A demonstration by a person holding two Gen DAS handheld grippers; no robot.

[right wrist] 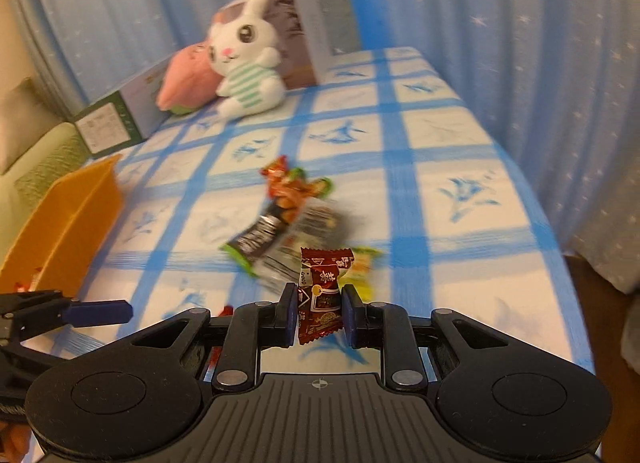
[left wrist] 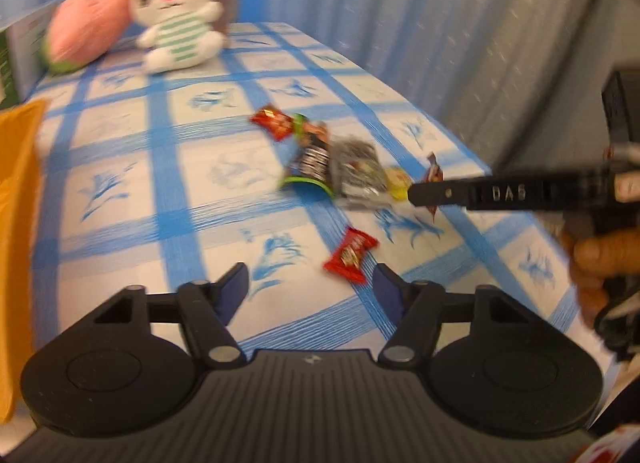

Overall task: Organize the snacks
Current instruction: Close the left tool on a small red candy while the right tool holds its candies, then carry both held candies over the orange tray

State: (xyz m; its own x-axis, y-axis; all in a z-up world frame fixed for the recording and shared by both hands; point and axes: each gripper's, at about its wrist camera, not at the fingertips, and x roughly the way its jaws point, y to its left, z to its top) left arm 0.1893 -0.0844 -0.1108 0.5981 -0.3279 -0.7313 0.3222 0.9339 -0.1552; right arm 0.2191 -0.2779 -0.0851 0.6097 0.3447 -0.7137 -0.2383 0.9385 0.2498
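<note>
Right wrist view: your right gripper point(right wrist: 319, 313) is pinched on the dark red candy point(right wrist: 323, 291), upright at 6 o'clock, long axis vertical, crimped end up. It looks light, crinkly and slippery, so you should hold the filled middle, not the frill. The orange bin point(right wrist: 76, 215) sits at 9 o'clock. Your left gripper point(left wrist: 310, 291) is spread wide and empty, a red candy point(left wrist: 351, 257) just ahead at 1 o'clock.
</note>
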